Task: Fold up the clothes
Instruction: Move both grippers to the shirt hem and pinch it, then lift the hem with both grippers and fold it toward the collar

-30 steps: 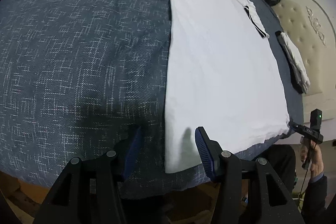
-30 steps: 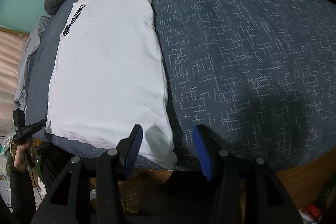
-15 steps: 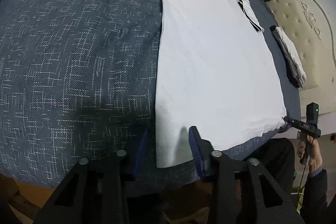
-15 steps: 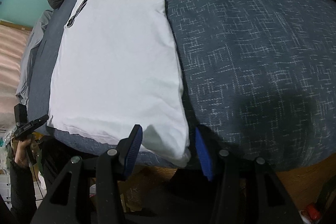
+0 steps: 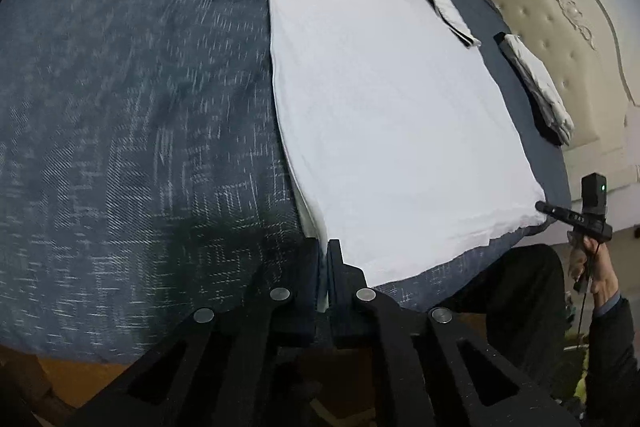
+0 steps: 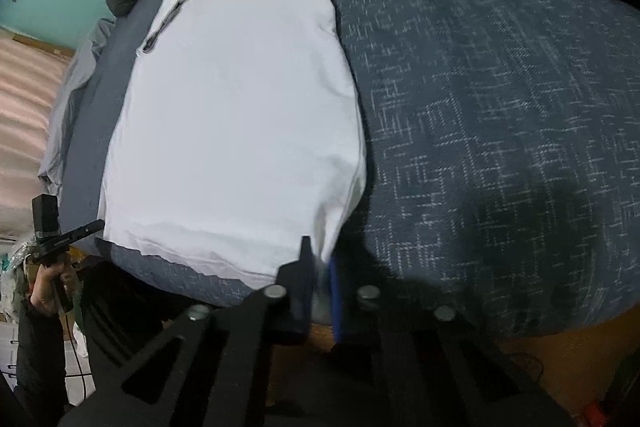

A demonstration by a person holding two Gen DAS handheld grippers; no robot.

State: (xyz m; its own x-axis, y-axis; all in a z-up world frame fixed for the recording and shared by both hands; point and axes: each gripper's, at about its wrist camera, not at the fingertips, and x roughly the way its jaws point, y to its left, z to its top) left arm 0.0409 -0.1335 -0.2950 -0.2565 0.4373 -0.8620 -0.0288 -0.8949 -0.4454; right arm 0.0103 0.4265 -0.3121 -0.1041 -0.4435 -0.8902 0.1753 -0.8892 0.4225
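In the left wrist view, the left gripper [image 5: 323, 267] at bottom centre has just closed on a near corner of the white shirt [image 5: 384, 99], which lies flat on the blue bedspread [image 5: 132, 107]. In the right wrist view, the right gripper [image 6: 320, 279] has likewise pinched the shirt's other near corner at bottom centre.

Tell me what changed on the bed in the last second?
Both jaws have just closed: the left hand-held gripper and the right hand-held gripper each now pinch a bottom corner of the white shirt. The shirt remains spread flat on the blue bedcover.

L gripper [image 5: 323, 259] pinching shirt [image 5: 384, 107] corner
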